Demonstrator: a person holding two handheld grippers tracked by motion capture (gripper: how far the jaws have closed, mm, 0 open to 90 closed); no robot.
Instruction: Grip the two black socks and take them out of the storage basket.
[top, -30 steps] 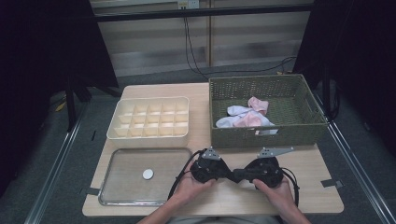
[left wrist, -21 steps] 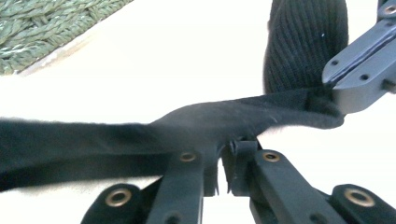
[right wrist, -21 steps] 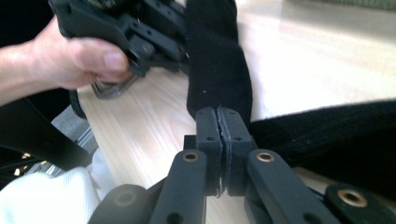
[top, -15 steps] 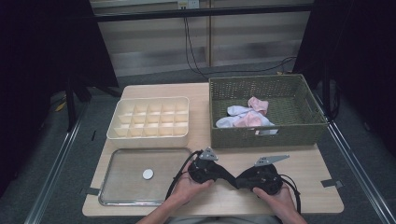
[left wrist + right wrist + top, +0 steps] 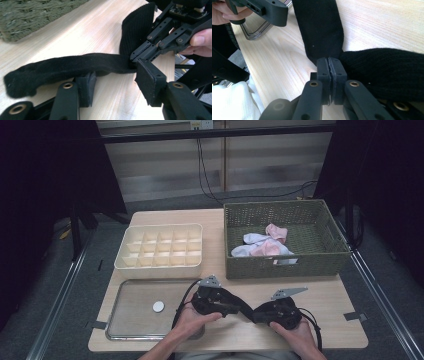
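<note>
Beyond the left claw [image 5: 235, 306] and off to its left, a cream divider box [image 5: 161, 251] sits on the desk [image 5: 330, 295] with all its small compartments bare. Just beside that claw, on its left, lies a clear tray [image 5: 131, 312] holding one small white disc [image 5: 158, 306]. The left claw has just been opening; its jaws stand apart, with a black sock [image 5: 75, 66] draped across the gap and resting on one pad, not pinched. The sock runs on to the right claw [image 5: 255, 312], whose pads are pressed tight together on a fold of it [image 5: 329, 32]. Beyond the right claw stands a green woven basket [image 5: 285, 267] with a few white and pink socks [image 5: 262, 245] heaped inside.
</note>
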